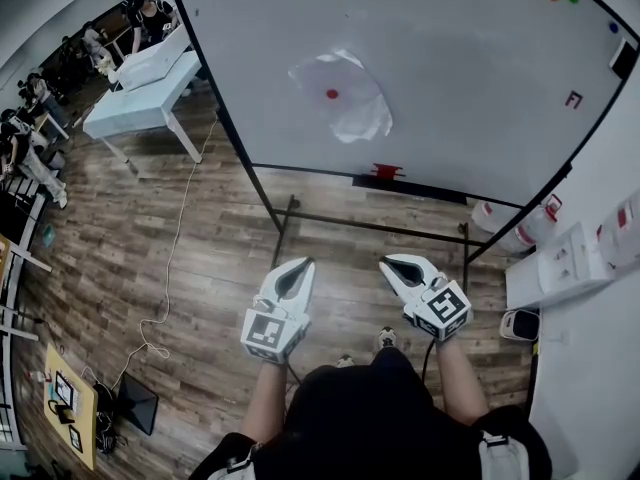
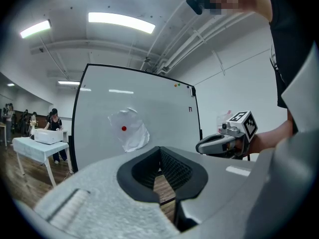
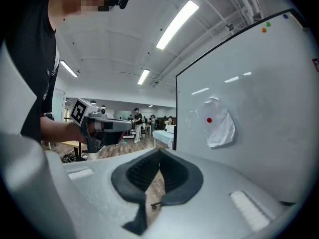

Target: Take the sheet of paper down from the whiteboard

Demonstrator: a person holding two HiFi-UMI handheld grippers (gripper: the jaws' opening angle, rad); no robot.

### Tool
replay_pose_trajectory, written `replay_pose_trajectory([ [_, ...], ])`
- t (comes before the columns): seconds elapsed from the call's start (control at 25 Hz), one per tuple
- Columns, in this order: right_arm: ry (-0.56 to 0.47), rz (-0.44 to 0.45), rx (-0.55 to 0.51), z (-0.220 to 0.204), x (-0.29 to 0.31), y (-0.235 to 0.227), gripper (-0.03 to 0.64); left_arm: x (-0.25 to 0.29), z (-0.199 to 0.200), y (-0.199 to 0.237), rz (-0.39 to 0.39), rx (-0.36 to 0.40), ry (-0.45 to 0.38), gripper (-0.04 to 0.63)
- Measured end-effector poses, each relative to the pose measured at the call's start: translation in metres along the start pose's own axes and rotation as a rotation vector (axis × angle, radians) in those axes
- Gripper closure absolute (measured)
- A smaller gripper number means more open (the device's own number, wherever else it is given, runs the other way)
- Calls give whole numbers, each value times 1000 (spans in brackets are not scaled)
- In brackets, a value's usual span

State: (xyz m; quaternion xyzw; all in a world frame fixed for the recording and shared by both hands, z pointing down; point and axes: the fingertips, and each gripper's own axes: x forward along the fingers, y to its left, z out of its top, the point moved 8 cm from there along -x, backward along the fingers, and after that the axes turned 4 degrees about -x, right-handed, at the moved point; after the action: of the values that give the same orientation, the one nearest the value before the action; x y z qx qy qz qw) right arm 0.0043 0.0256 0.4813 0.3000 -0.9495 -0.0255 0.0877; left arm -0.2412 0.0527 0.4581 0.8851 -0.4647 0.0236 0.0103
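I see the left gripper [image 1: 300, 266] at 7 o'clock in the head view, jaws together, nothing in them. Sheet of paper [image 1: 342, 93] is at 12 o'clock, crumpled, pinned on the whiteboard [image 1: 450, 68] by a red magnet [image 1: 332, 94], well apart from both tongs. Right gripper [image 1: 392, 264] at 5 o'clock, jaws together, empty.

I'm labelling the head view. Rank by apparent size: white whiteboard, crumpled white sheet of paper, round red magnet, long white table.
1. White whiteboard
2. Crumpled white sheet of paper and long white table: look alike, unranked
3. Round red magnet
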Motion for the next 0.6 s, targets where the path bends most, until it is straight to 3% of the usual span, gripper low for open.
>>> replay_pose_trajectory([
  [0.6, -15, 73, 9, -8, 8, -96, 614, 83, 19, -8, 67, -21, 3, 584],
])
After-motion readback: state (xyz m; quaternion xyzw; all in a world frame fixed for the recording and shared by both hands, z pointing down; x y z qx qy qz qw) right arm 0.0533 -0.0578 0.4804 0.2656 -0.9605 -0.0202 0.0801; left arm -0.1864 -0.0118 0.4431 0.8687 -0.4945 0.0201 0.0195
